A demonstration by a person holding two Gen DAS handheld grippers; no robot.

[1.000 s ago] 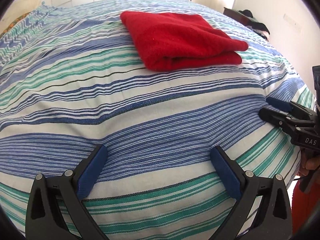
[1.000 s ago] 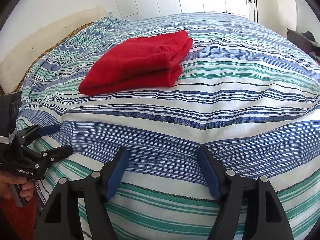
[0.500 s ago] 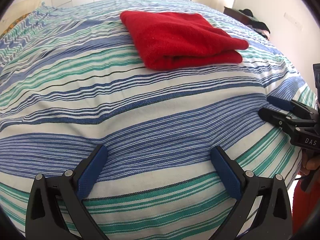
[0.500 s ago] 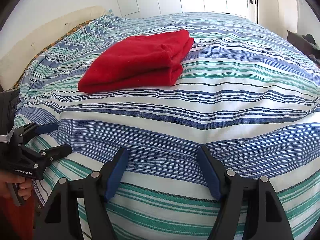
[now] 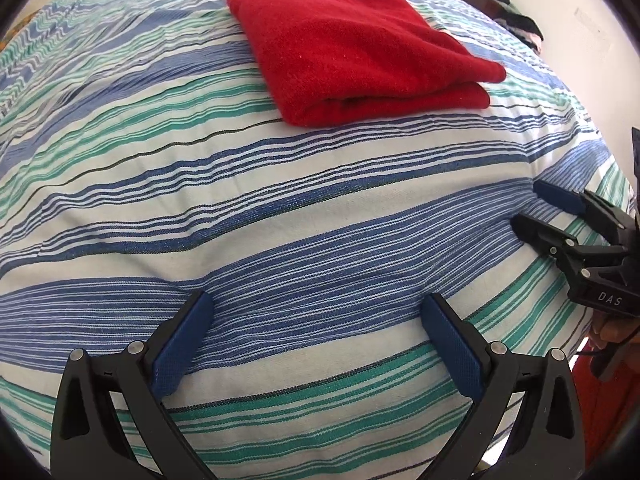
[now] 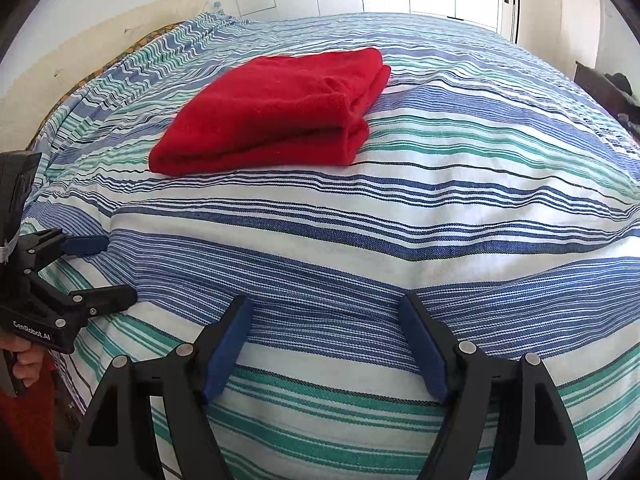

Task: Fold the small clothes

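Both claws are held low at the near edge of the bed, well apart from the red garment, which suggests that the folding is finished and the tools have been drawn clear of it. The left claw is spread wide with nothing between its pads; the right claw is likewise parted and empty. The red garment is seen lying mid-bed on the striped cover as a compact, roughly rectangular stack with thick rounded edges; the layer count cannot be judged surely through the fisheye distortion.
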